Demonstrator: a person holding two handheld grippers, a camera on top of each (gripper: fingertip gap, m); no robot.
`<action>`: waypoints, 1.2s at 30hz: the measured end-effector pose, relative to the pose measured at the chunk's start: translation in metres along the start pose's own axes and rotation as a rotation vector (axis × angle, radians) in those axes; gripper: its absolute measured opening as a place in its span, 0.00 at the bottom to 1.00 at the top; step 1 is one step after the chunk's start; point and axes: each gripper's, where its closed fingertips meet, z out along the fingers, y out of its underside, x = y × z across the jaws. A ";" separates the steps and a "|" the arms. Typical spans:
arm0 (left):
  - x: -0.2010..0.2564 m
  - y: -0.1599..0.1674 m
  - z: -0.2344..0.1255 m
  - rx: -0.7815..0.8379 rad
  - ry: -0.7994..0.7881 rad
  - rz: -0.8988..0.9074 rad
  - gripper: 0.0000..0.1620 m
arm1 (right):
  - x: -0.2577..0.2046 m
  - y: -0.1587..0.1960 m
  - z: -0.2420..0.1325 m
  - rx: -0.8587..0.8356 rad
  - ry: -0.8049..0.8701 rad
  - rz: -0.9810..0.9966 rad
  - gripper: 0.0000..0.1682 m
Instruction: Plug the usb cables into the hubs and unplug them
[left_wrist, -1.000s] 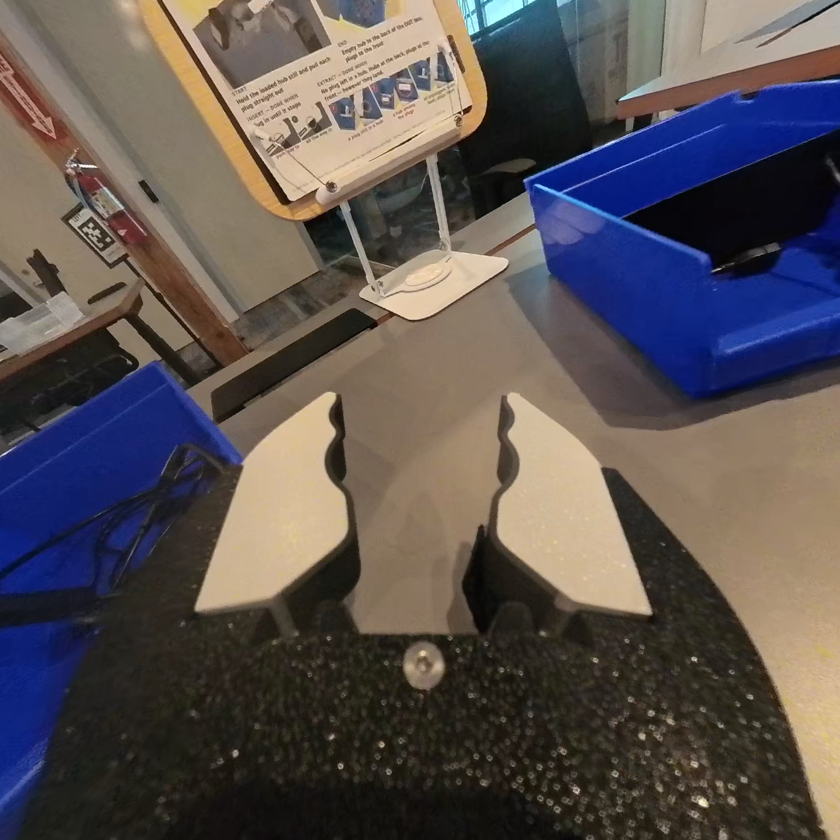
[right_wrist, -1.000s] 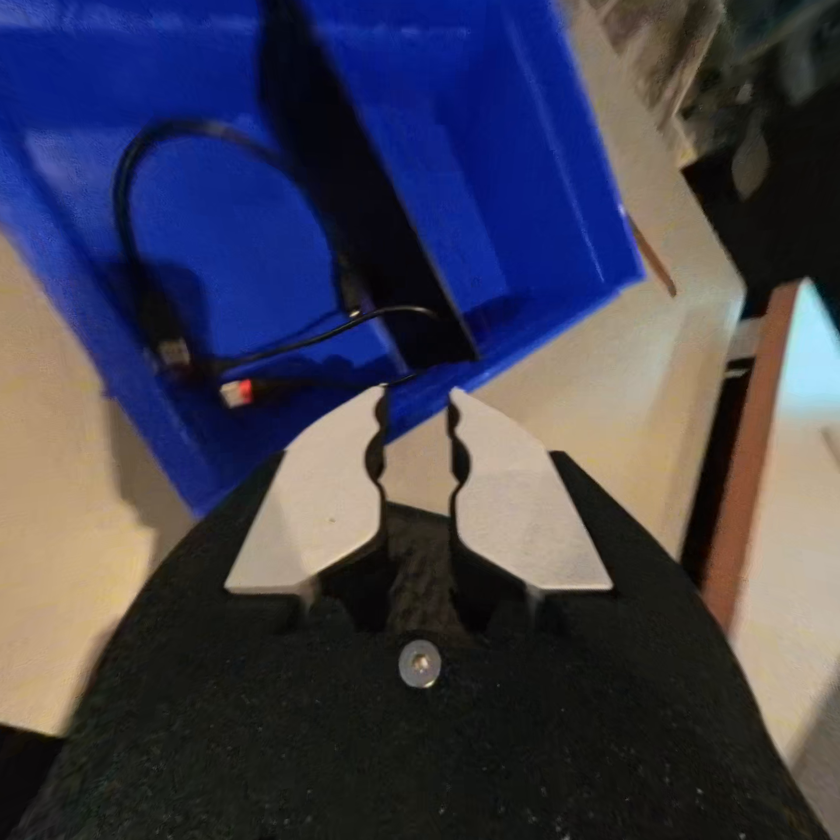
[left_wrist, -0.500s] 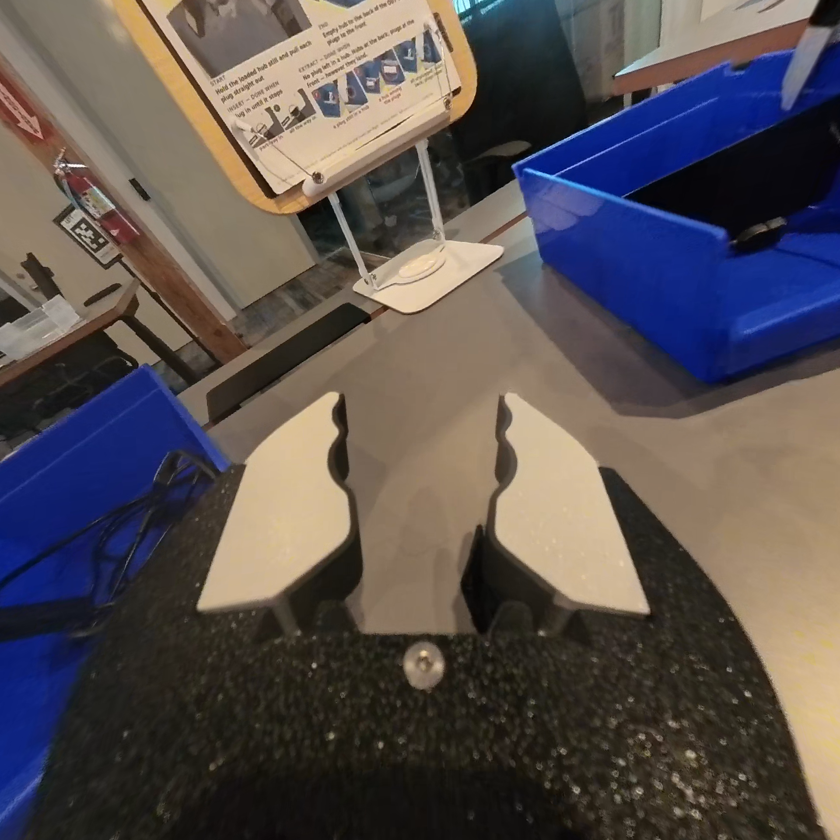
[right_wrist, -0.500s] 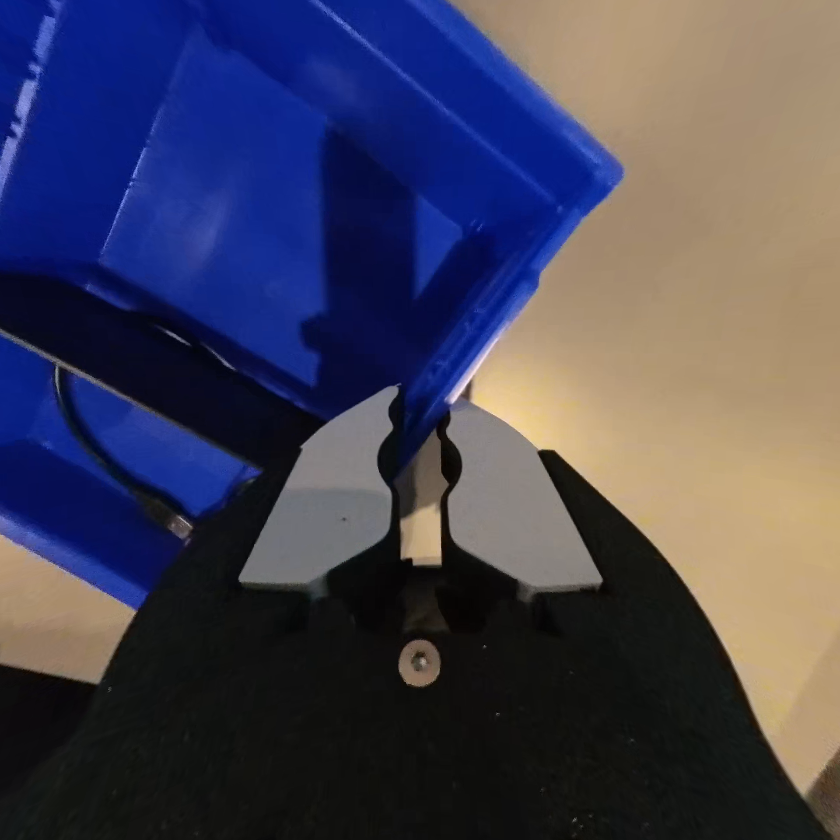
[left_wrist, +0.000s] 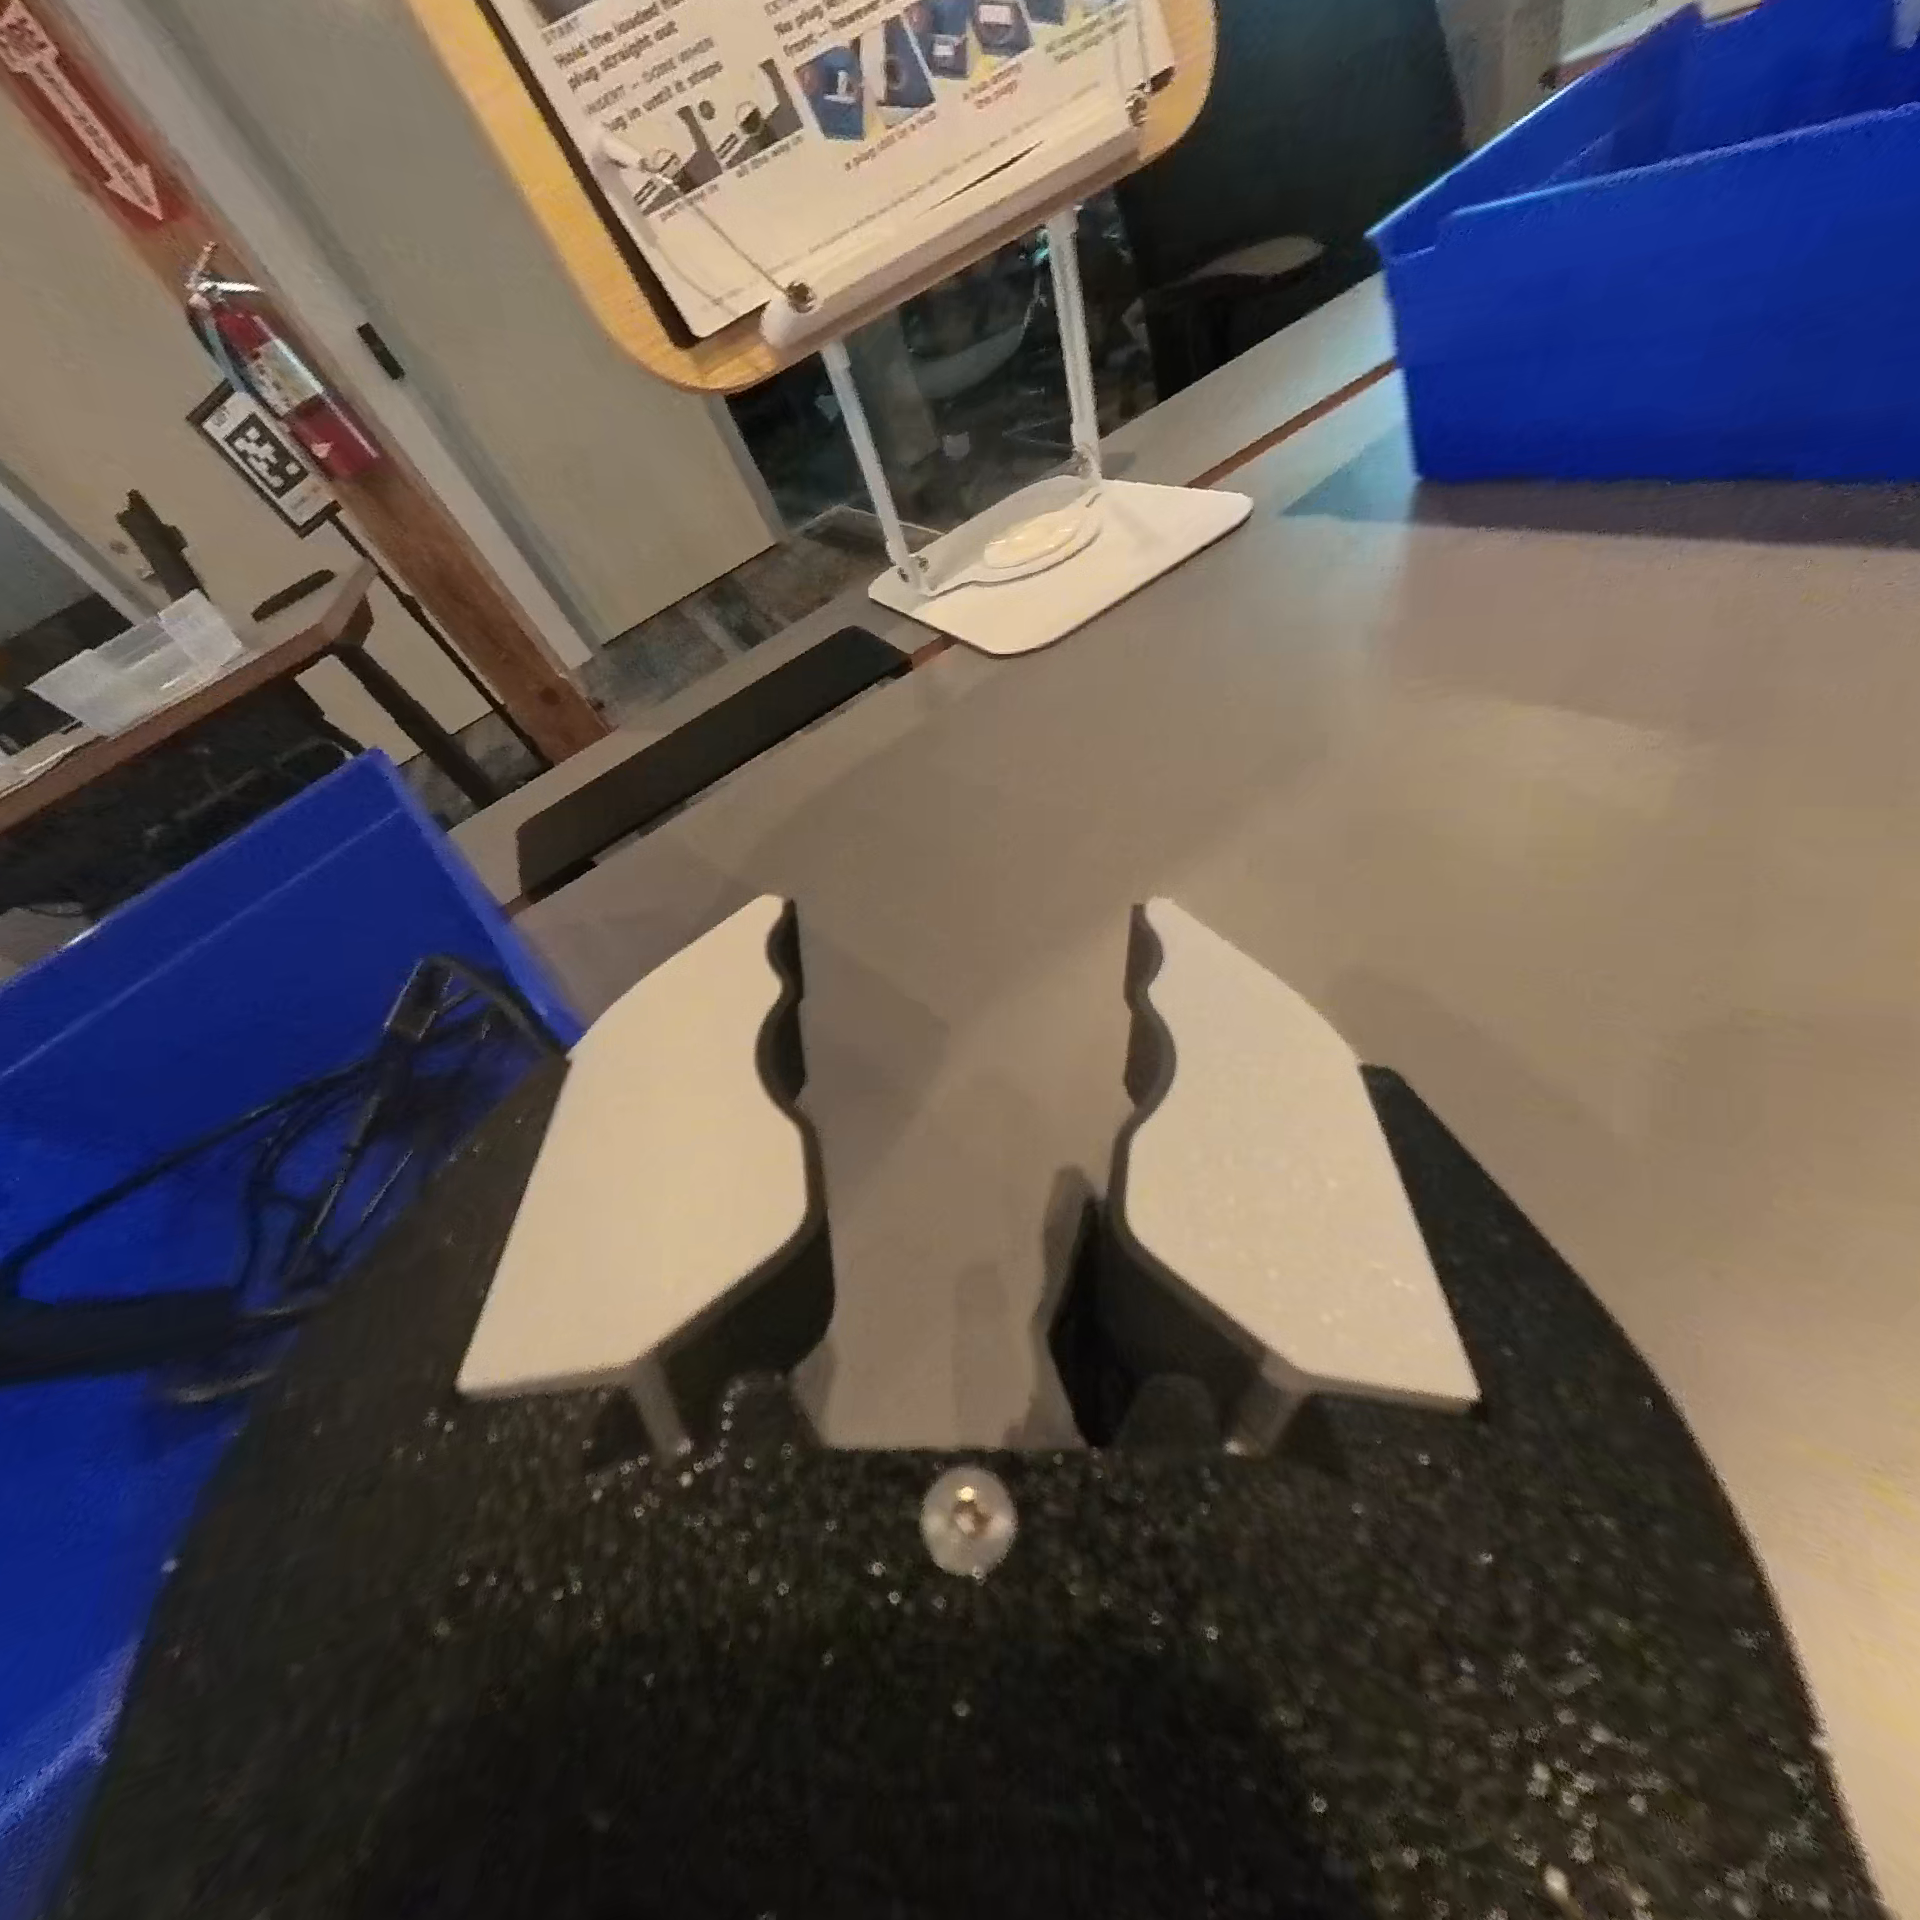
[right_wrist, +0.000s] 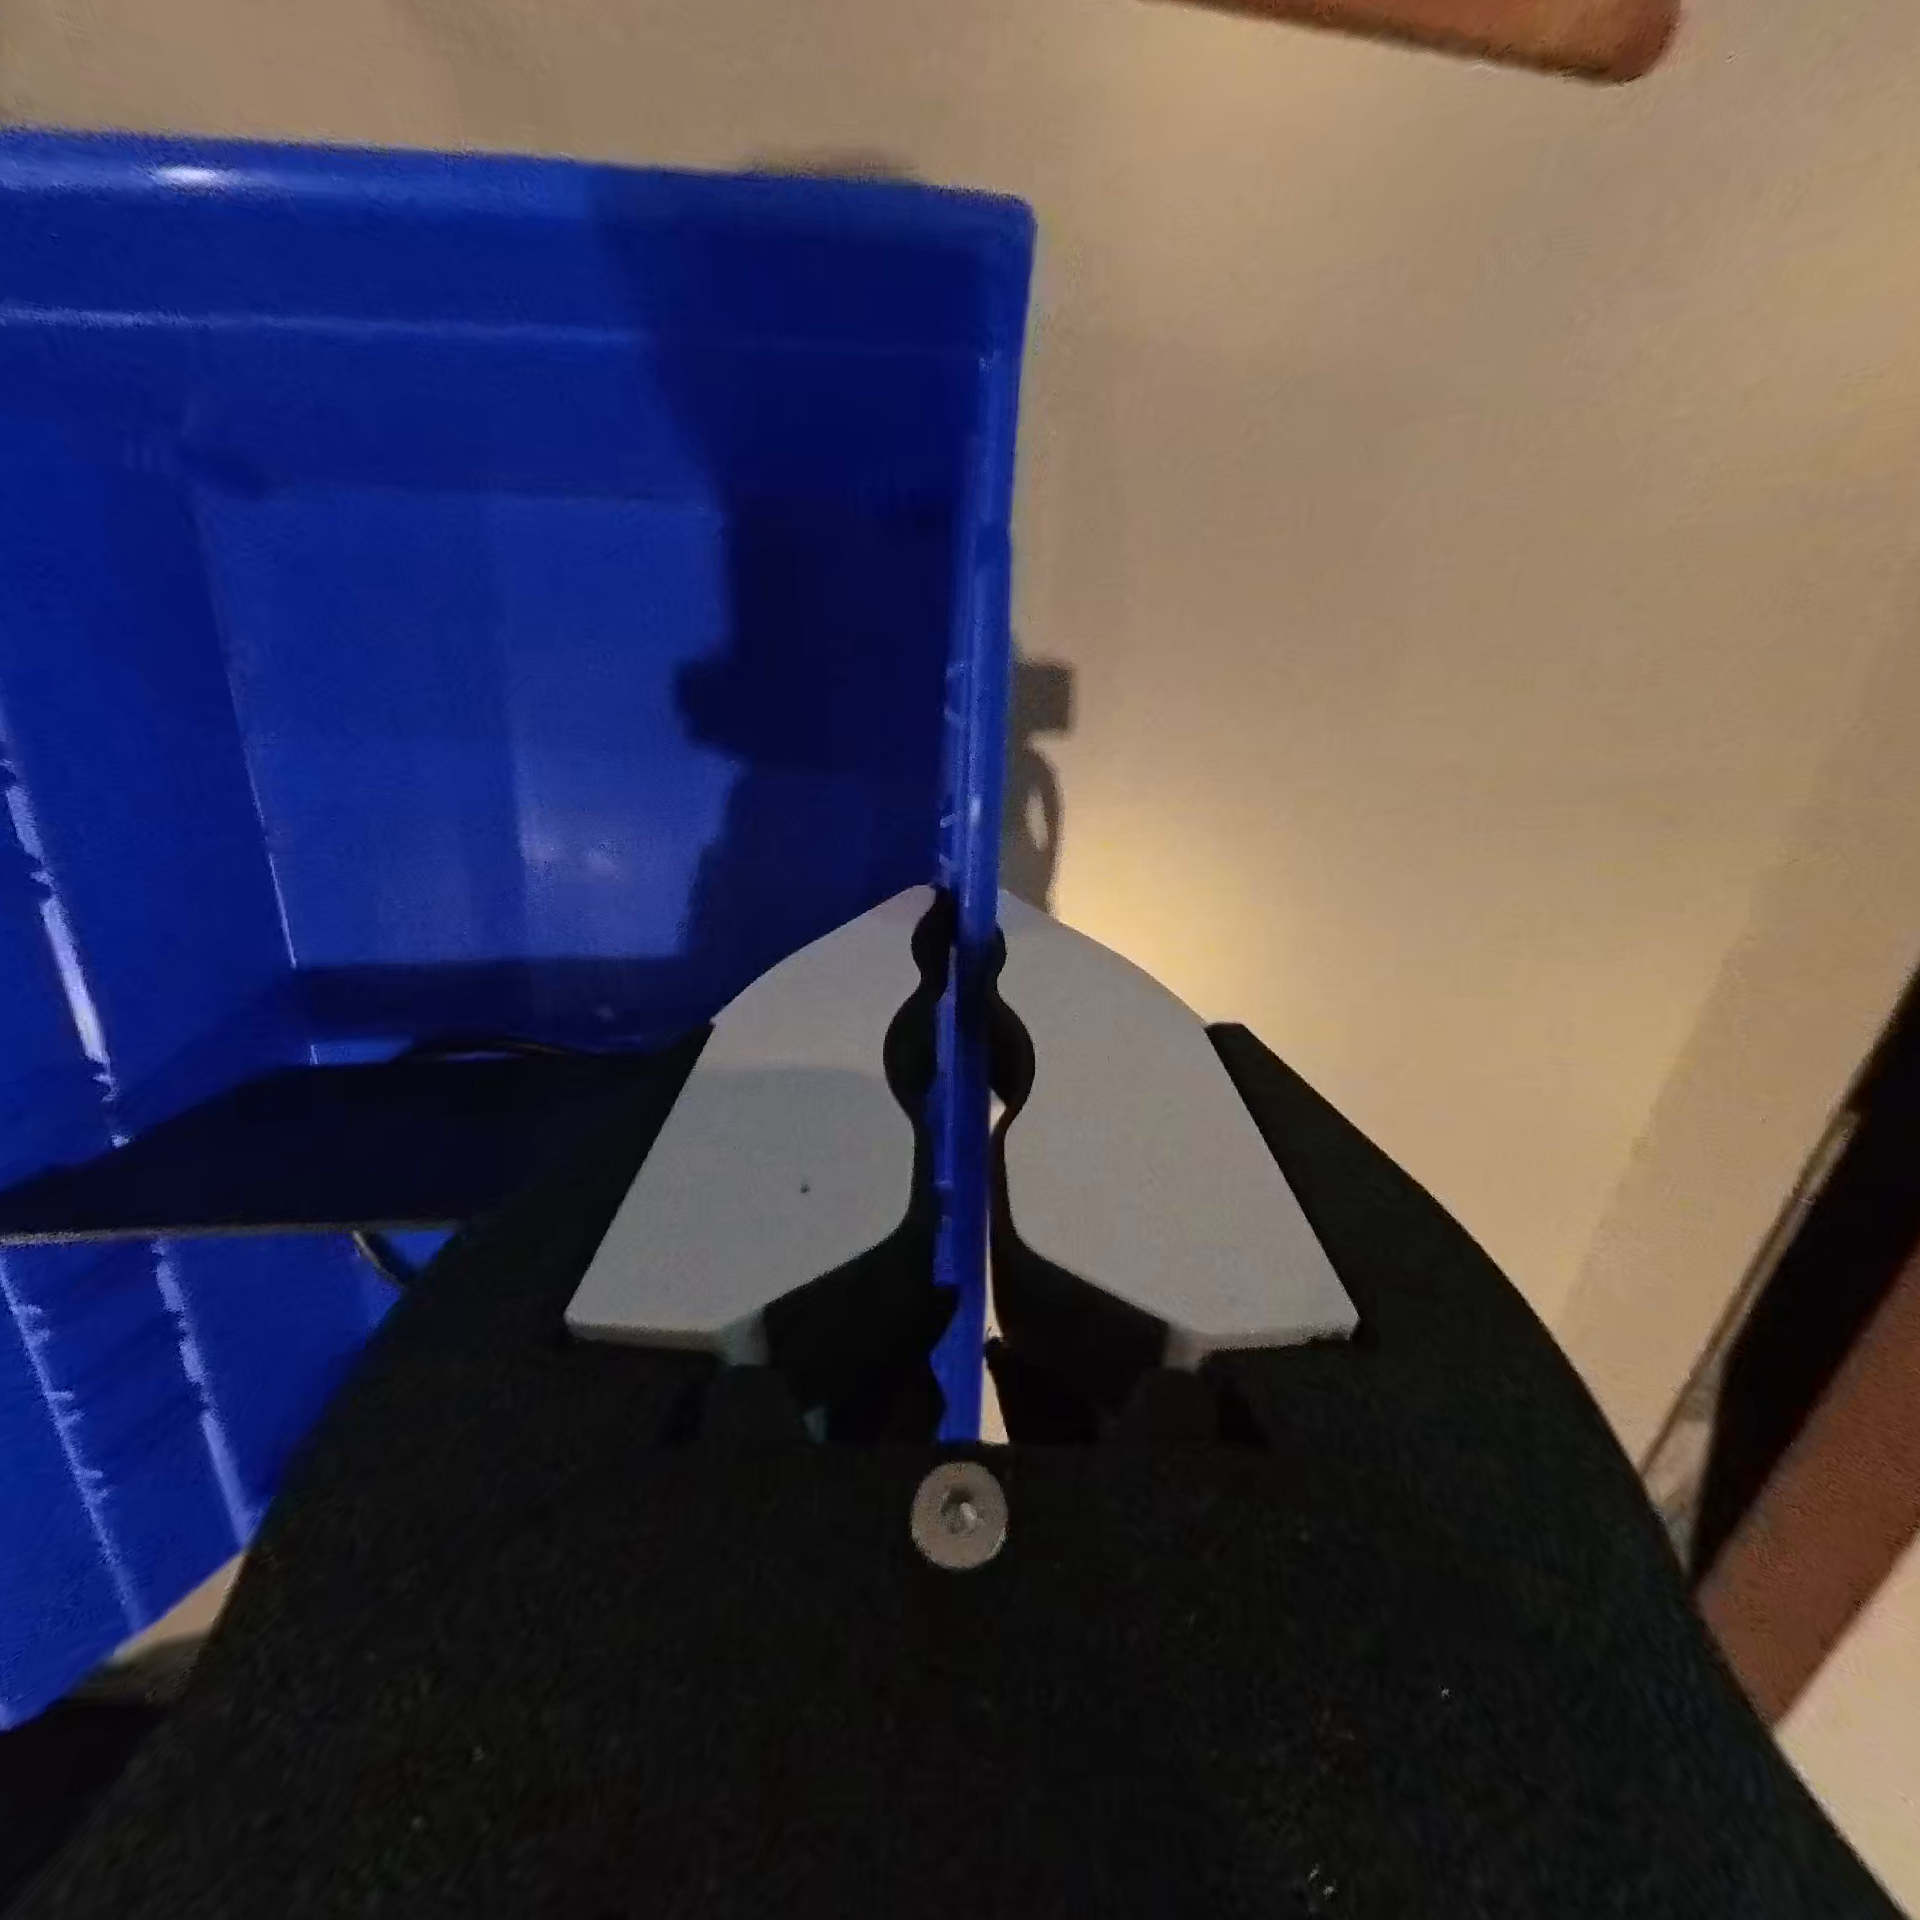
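Observation:
My left gripper (left_wrist: 966, 925) is open and empty, low over the grey table (left_wrist: 1455, 831). Beside it on the left is a blue bin (left_wrist: 208, 987) with tangled black USB cables (left_wrist: 312, 1122) inside. My right gripper (right_wrist: 966, 904) is shut on the thin right side wall (right_wrist: 987, 520) of a second blue bin (right_wrist: 468, 675); the wall runs between the jaws down to their base. That bin has a black divider (right_wrist: 260, 1143), and its far compartment shows no cables. The same bin shows at the far right of the left wrist view (left_wrist: 1662, 343). No hub is visible.
A white stand (left_wrist: 1060, 561) holding an instruction board stands at the table's far edge. A black strip (left_wrist: 707, 748) lies along that edge to its left. Grey table surface stretches between the two bins. A wooden table edge (right_wrist: 1455, 31) is beyond the right bin.
My right gripper swung from the bin's cable compartment to its side wall and closed on it. In the left wrist view that bin shifted right and farther away. My left gripper stayed open, barely moving.

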 end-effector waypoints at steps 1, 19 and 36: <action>-0.003 0.000 0.001 -0.001 -0.011 -0.005 0.37 | 0.010 -0.003 0.000 0.003 0.007 0.009 0.02; -0.005 0.000 0.018 0.066 -0.131 0.009 0.32 | -0.047 -0.009 -0.136 0.799 0.036 -0.238 0.27; -0.016 0.012 0.013 0.054 -0.273 0.125 0.27 | -0.374 0.021 -0.047 1.343 -0.236 -0.414 0.27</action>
